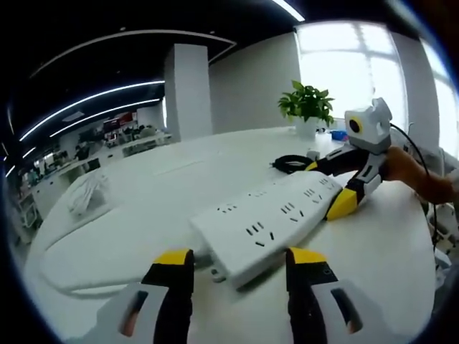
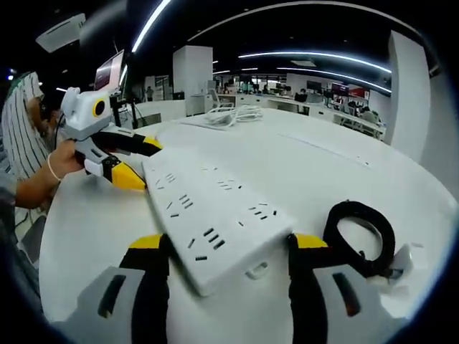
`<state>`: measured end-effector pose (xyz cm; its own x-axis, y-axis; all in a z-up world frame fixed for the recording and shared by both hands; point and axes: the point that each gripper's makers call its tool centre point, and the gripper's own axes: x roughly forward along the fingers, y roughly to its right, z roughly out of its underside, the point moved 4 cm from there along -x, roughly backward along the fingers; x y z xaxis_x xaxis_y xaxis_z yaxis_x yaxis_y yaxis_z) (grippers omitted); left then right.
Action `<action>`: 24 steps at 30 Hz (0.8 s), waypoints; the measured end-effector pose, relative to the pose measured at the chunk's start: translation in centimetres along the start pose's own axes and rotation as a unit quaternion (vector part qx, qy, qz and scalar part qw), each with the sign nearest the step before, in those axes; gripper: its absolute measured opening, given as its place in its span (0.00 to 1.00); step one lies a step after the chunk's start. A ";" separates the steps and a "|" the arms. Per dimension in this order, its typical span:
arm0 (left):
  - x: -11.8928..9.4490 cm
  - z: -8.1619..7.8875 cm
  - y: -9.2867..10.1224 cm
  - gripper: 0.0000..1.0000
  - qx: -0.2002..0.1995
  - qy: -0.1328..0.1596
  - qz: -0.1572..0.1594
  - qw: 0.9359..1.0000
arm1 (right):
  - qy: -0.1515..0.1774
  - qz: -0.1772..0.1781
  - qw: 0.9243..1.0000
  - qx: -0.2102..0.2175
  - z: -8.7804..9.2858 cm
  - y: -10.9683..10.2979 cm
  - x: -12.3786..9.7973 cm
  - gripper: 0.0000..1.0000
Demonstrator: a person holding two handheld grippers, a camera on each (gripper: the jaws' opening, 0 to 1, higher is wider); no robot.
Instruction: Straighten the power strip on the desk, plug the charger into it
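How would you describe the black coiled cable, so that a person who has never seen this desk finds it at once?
Start from the big white desk and find the long white power strip lying across its middle. In the right gripper view, the black coiled cable lies flat on the desk just to the right of the strip's near end. It is the one dark ring; the loose cord bundle farther back is white.

Both tools look alike. At the bottom of the left gripper view, the left gripper (image 1: 239, 266) has two black jaws capped in yellow, set on pale grey bodies with dark slots showing an orange-brown glint. The right gripper (image 2: 228, 252), at the bottom of the right gripper view, has the same black jaws, yellow caps and grey bodies. At the left edge there, the person wears a striped shirt (image 2: 20, 136) and a thin wristband (image 2: 51, 169).
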<state>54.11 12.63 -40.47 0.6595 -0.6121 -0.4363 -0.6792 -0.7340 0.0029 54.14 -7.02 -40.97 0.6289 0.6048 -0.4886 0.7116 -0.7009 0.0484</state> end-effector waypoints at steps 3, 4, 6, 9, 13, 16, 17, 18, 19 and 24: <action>-0.1 0.0 0.1 0.50 -0.001 -0.001 0.000 1.000 | -0.003 -0.001 1.000 -0.001 0.0 0.1 0.1 0.68; -0.1 0.0 0.1 0.50 -0.002 -0.001 0.001 1.000 | -0.003 -0.001 1.000 -0.001 0.0 0.1 0.1 0.68; -0.1 -0.1 0.2 0.49 -0.003 -0.001 0.001 1.000 | -0.006 -0.002 1.000 -0.002 0.0 0.0 0.0 0.68; 0.0 -0.1 0.2 0.49 -0.001 -0.003 -0.001 1.000 | -0.008 -0.004 1.000 -0.003 -0.1 0.4 0.1 0.69; 0.0 -0.2 0.4 0.49 0.003 -0.007 0.001 1.000 | -0.010 -0.007 1.000 -0.004 -0.1 0.8 0.2 0.69; 0.1 -0.2 0.5 0.49 0.002 -0.009 0.001 1.000 | -0.012 -0.010 1.000 -0.005 -0.1 1.0 0.3 0.70; 0.1 -0.2 0.6 0.49 0.003 -0.010 0.000 1.000 | -0.013 -0.011 1.000 -0.006 -0.1 1.2 0.4 0.70; 0.2 -0.2 0.6 0.48 0.004 -0.011 0.000 1.000 | -0.012 -0.011 1.000 -0.006 -0.2 1.3 0.4 0.70; 0.2 -0.3 0.6 0.48 0.005 -0.012 0.000 1.000 | -0.013 -0.012 1.000 -0.005 -0.1 1.2 0.4 0.70; 0.2 -0.4 0.8 0.48 0.006 -0.015 0.001 1.000 | -0.017 -0.012 1.000 -0.005 -0.2 1.4 0.4 0.71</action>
<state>53.89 11.79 -40.19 0.6480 -0.6041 -0.4639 -0.6842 -0.7293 -0.0060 55.49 -7.69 -40.89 0.6004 0.6086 -0.5188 0.7302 -0.6818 0.0452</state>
